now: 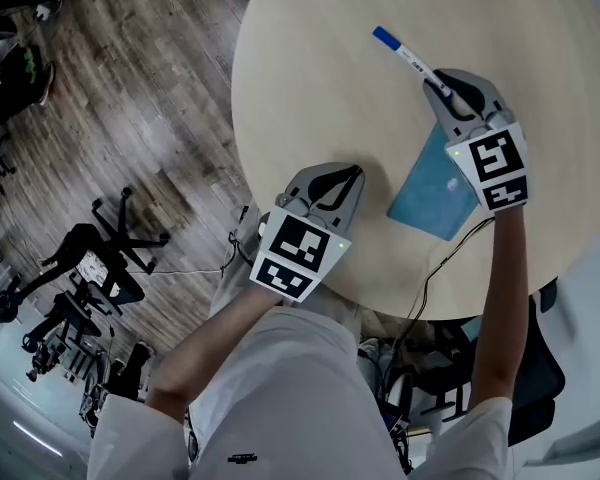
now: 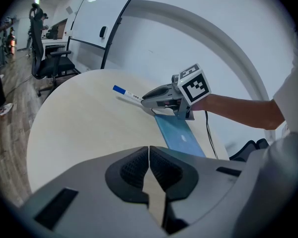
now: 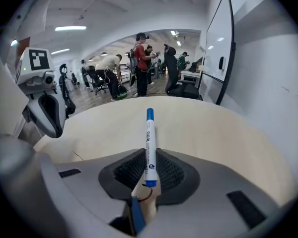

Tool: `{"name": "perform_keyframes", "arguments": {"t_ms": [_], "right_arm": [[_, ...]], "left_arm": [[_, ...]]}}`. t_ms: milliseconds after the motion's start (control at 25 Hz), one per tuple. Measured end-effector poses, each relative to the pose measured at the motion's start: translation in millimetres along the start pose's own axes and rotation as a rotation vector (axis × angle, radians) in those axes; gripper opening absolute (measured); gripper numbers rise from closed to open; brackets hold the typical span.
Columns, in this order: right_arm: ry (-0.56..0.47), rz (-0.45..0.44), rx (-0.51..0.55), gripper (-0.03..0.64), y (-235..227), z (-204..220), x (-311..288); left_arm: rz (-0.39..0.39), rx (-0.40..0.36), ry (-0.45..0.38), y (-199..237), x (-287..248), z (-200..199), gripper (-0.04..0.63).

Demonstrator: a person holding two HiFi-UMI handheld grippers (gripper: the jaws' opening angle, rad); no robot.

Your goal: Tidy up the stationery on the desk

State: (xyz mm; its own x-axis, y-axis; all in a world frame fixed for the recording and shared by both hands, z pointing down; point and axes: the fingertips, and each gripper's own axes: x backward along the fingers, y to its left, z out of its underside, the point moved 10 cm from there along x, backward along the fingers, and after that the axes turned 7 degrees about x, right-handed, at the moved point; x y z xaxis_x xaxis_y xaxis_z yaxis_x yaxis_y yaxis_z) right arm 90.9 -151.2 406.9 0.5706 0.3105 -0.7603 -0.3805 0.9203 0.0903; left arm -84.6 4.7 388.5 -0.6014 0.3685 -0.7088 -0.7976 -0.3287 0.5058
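Pale wood-look table point(image 1: 310, 88), matt and smooth. The marker point(image 3: 149, 138): glossy white plastic barrel, blue plastic cap. Right gripper point(image 3: 150, 156), matt grey plastic shell, black ribbed pads; left gripper point(image 2: 149, 150), same finish. Blue notebook point(image 1: 430, 193), smooth cover, faint sheen. Floor point(image 1: 130, 118) on the left, grainy wood planks.

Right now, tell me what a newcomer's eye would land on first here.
The blue-capped marker, gripped in the right gripper over the round table. Next, the blue booklet lying flat under that gripper, and the left gripper, shut and empty, at the table's near edge.
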Motion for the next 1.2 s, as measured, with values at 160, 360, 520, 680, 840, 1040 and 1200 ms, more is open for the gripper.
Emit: {"name": "perform_keyframes", "arguments": {"t_ms": [160,360,520,680,840,1040,1200], "right_arm": [[-0.024,0.042,-0.058,0.087,5,-1,10],[-0.067,0.094,-0.139,0.088,20,2,29],[-0.090,0.151,-0.199,0.089,35,7,41],[-0.081,0.242,-0.250,0.088,53,7,54],[-0.090,0.301,-0.334,0.089,74,13,67],[-0.104,0.365,-0.467,0.089,100,20,81],[-0.118,0.431,-0.648,0.088,121,24,84]], "left_arm": [[0.004,0.002,-0.012,-3,4,3,0.025],[0.014,-0.015,-0.057,-9,12,8,0.025],[0.010,-0.013,-0.078,-7,17,13,0.025],[0.007,-0.010,-0.094,-6,24,18,0.025],[0.004,-0.020,-0.126,-9,32,23,0.025],[0.004,-0.032,-0.125,-14,43,30,0.025],[-0.001,-0.026,-0.099,-13,46,39,0.025]]}}
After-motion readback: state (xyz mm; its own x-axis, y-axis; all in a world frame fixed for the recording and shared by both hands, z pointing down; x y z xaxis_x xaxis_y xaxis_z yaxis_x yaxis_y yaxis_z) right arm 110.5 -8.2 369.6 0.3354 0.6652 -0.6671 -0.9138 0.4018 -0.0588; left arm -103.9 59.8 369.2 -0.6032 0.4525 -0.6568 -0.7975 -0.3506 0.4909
